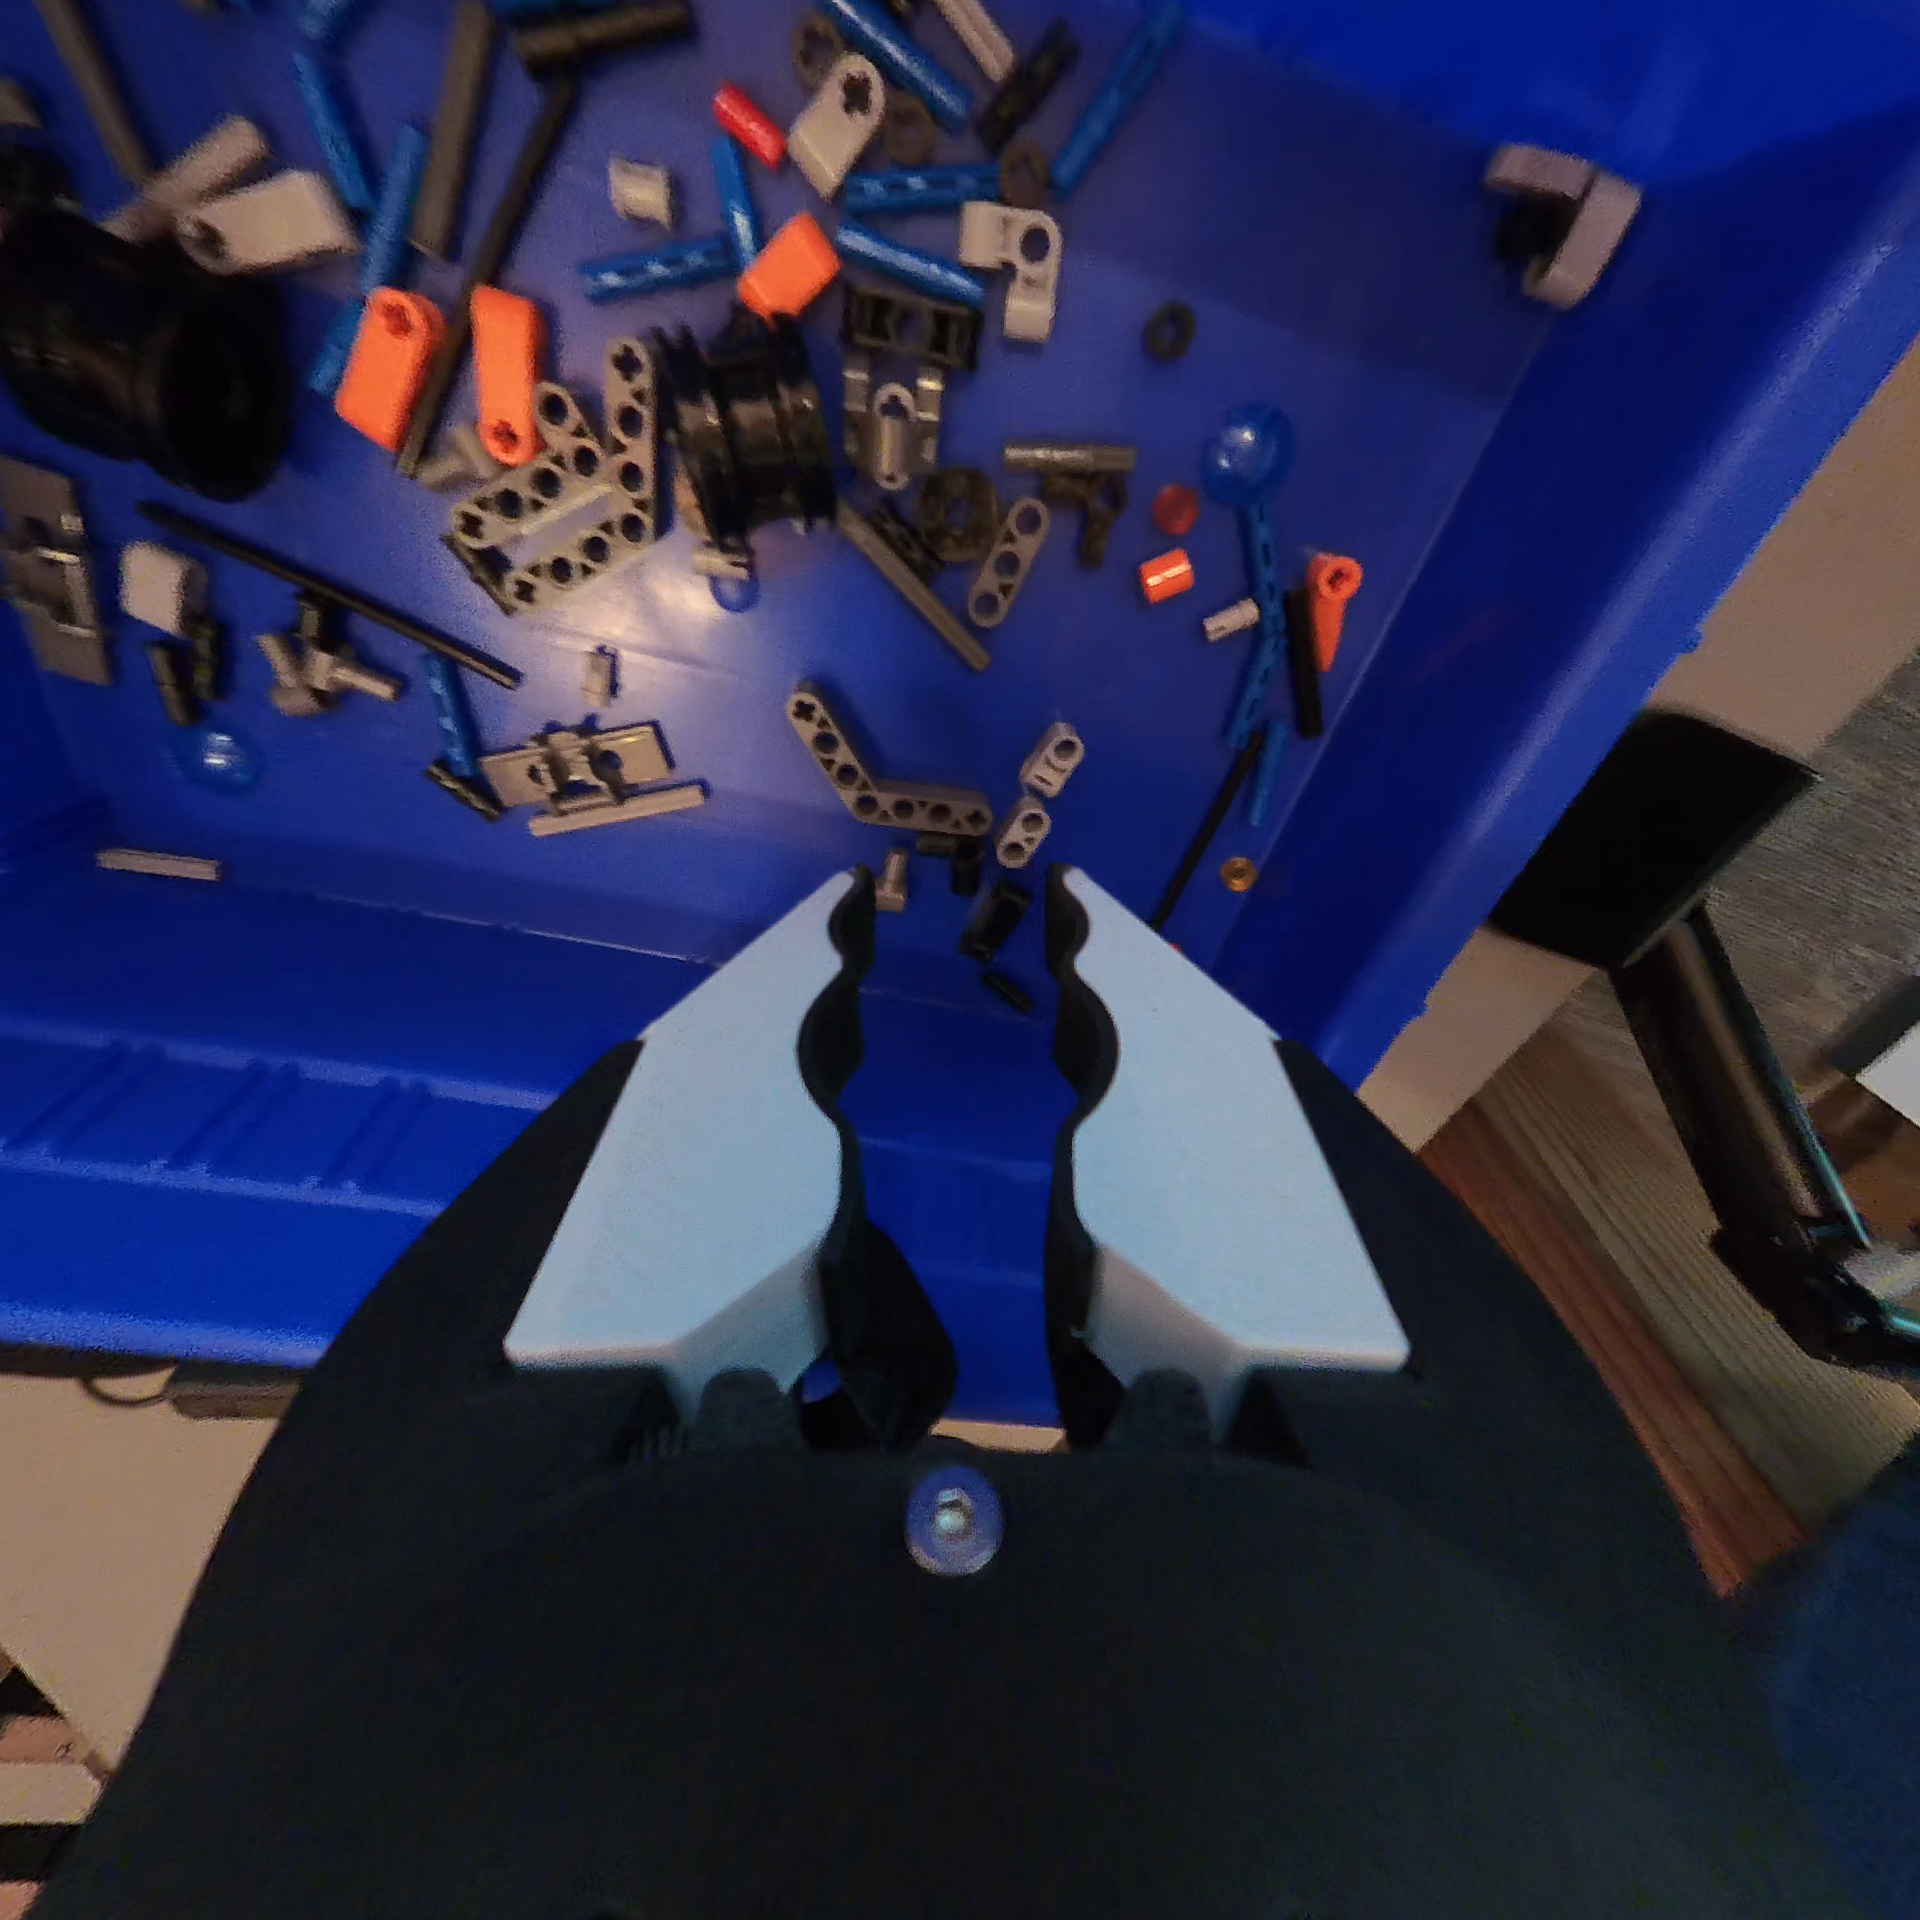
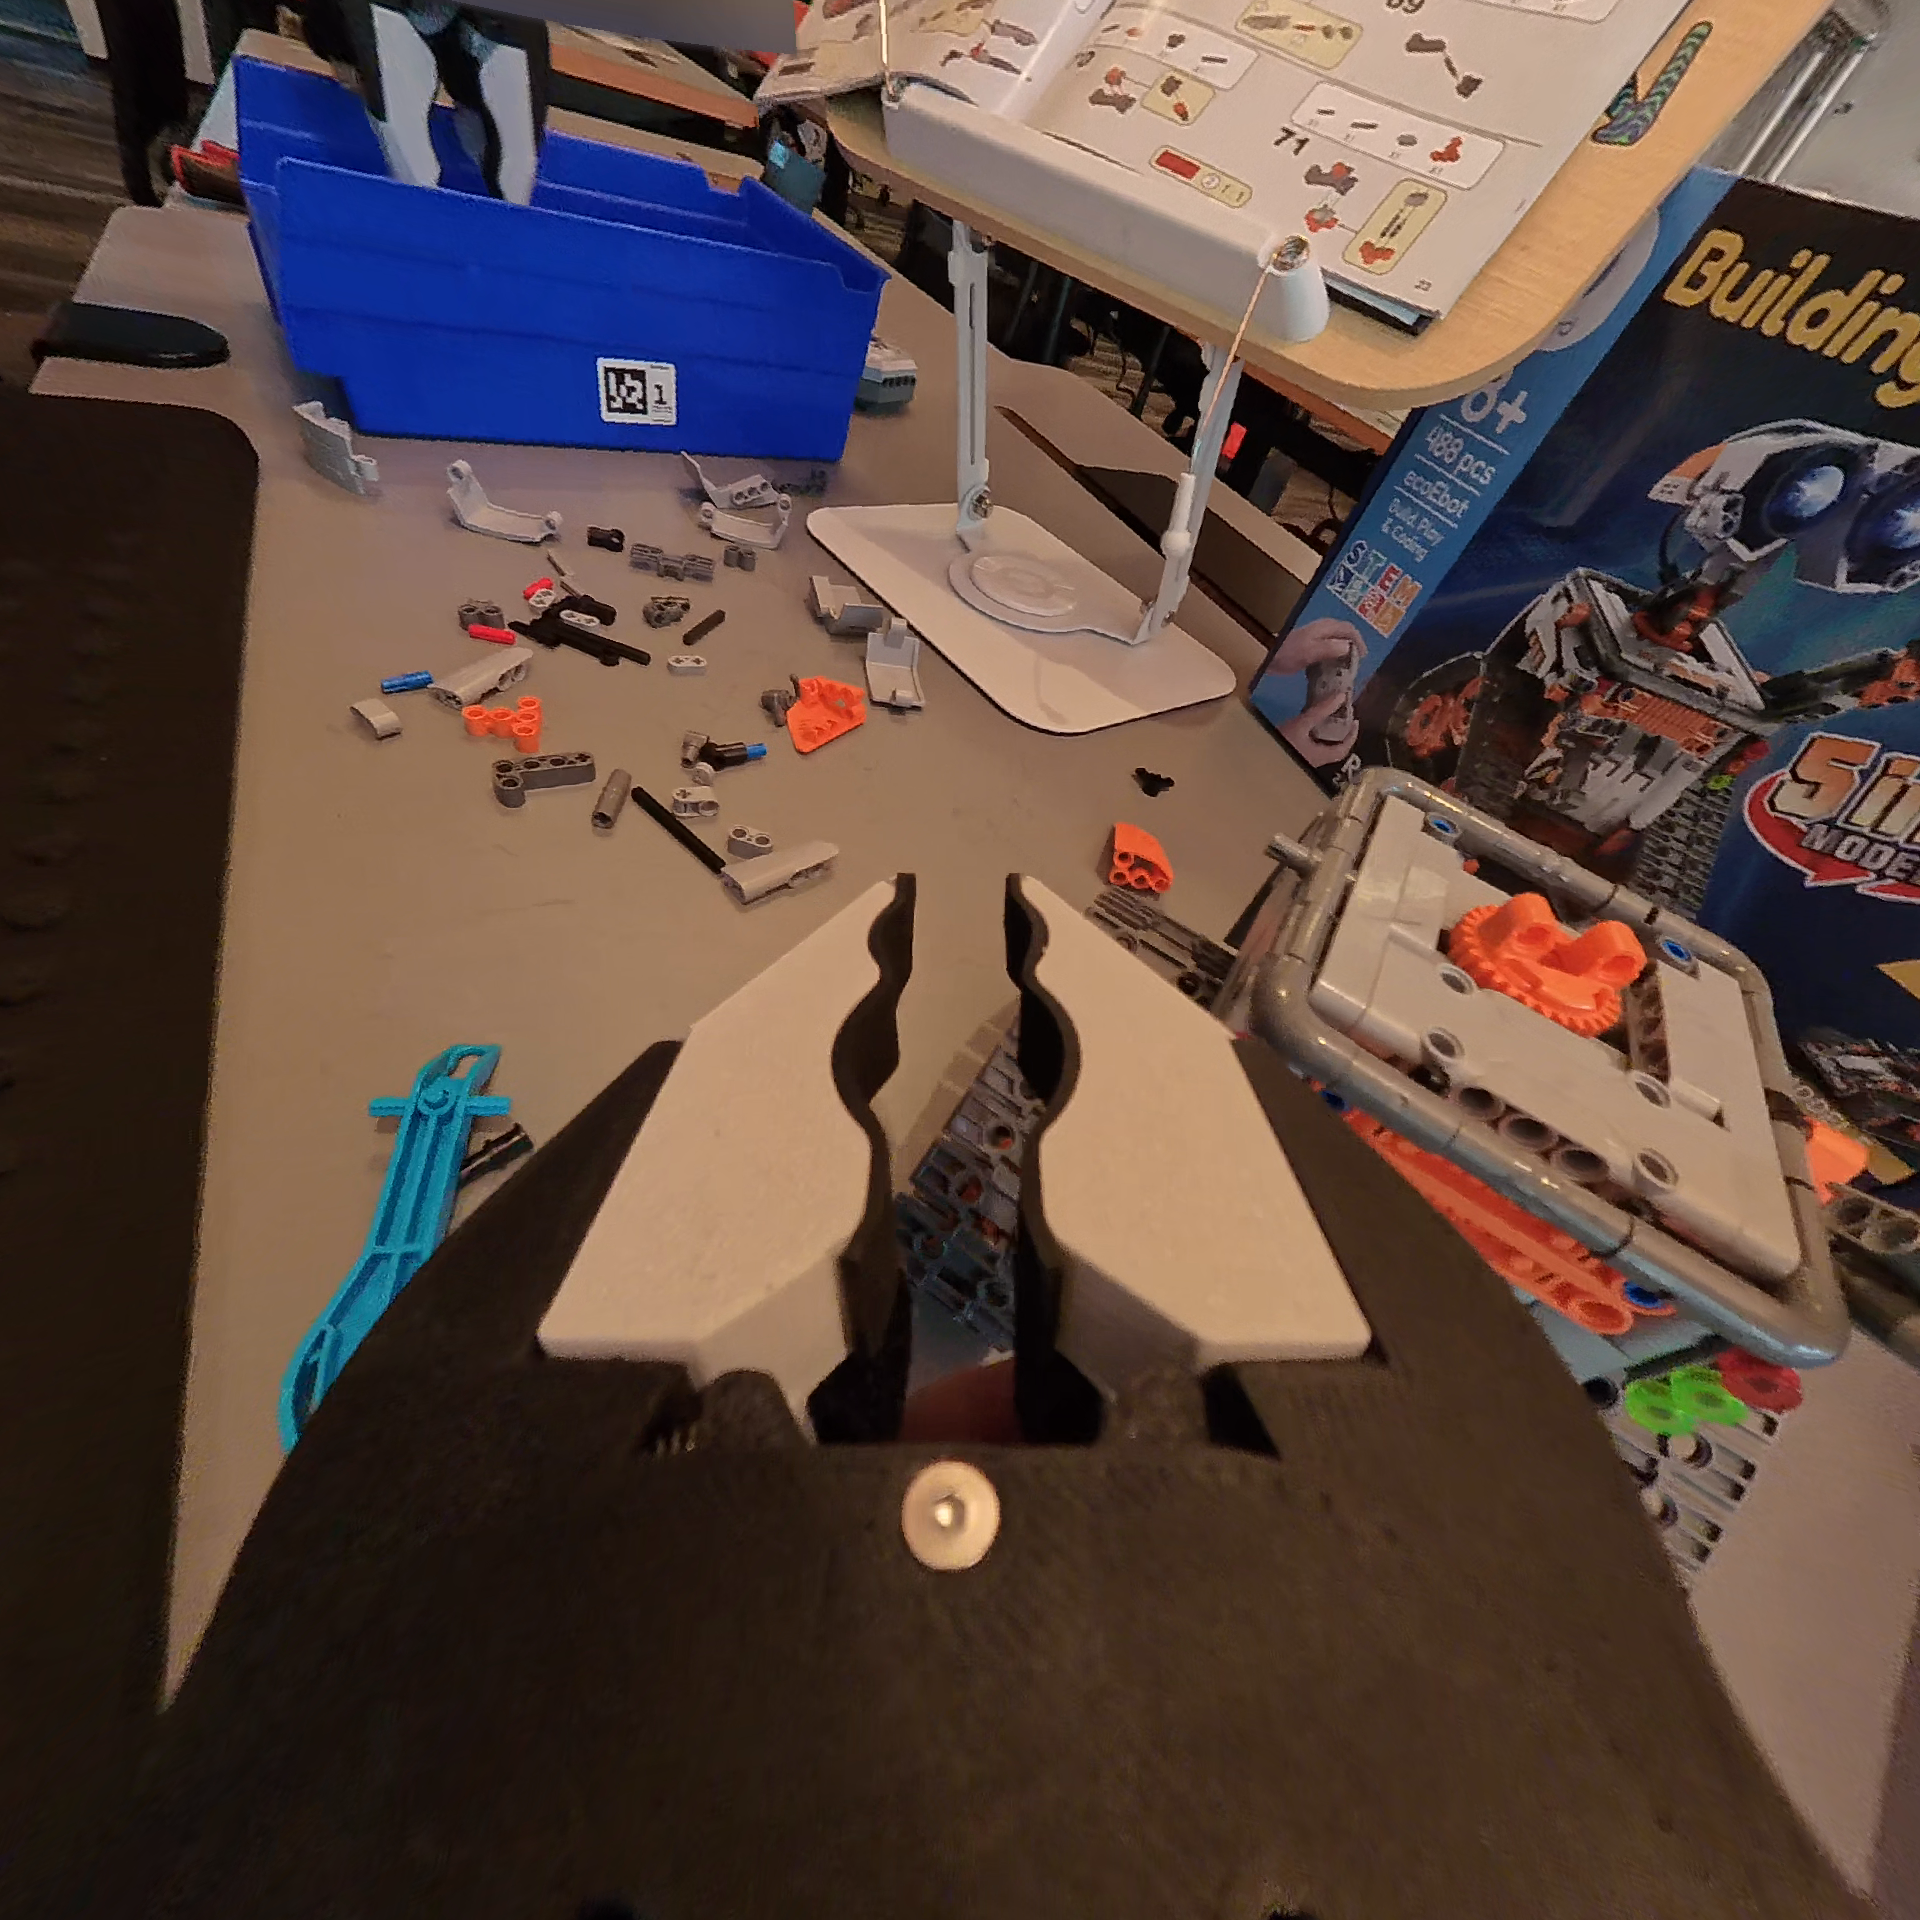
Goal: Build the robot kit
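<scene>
Left tool [image 1: 961,883] hangs over blue bin [image 1: 1455,623], jaws apart, empty. Nearest: small black pins [image 1: 992,920] and grey bent beam [image 1: 883,769] on bin floor, just beyond tips. Pieces look light, hard, smooth plastic; likely slip unless pinched across flat sides.

Right tool [image 2: 961,894] above bench [image 2: 416,935], jaws apart, empty. Grey-orange built model [image 2: 1538,1060] just beside on right; teal separator lever [image 2: 405,1195] on left; loose parts scattered ahead.

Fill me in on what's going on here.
The left gripper hangs open and empty over a blue bin of loose building parts, nearest some small black pins. The right gripper is open and empty above the table, beside a partly built grey and orange model.
</scene>
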The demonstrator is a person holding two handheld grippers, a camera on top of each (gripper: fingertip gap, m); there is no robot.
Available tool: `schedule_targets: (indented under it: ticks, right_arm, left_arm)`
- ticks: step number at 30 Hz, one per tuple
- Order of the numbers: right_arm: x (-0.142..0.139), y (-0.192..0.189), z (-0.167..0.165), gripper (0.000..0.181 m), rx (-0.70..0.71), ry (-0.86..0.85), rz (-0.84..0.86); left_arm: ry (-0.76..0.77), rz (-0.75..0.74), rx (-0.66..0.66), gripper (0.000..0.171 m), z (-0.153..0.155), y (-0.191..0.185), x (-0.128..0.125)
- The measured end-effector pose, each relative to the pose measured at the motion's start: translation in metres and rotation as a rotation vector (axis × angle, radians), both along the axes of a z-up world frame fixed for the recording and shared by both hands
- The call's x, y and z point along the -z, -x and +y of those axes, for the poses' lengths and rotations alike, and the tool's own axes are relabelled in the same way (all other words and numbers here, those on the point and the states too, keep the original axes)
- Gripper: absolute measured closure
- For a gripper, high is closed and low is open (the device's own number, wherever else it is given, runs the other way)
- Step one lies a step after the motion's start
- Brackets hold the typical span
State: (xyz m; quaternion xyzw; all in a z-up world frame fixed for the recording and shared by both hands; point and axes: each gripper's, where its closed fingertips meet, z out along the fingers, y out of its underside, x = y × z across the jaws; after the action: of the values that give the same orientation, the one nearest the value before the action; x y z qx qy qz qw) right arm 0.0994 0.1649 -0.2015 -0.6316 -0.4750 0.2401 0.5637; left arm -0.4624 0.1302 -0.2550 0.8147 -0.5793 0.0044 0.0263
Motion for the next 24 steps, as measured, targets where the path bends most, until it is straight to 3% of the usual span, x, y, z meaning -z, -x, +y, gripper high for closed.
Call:
schedule_targets:
  ticks: [5,18,24]
  right_arm:
    - [0.007,-0.001,0.005,0.166,0.013,0.022,-0.015]
    - [0.010,-0.008,0.013,0.170,0.053,0.040,-0.004]
    - [0.012,-0.006,0.015,0.172,0.063,0.038,-0.020]
  left_arm:
    - [0.029,0.013,0.032,0.143,-0.009,-0.001,0.011]
    - [-0.124,-0.293,0.298,0.142,-0.004,-0.099,-0.002]
    - [-0.120,-0.304,0.296,0.140,0.011,-0.105,0.021]
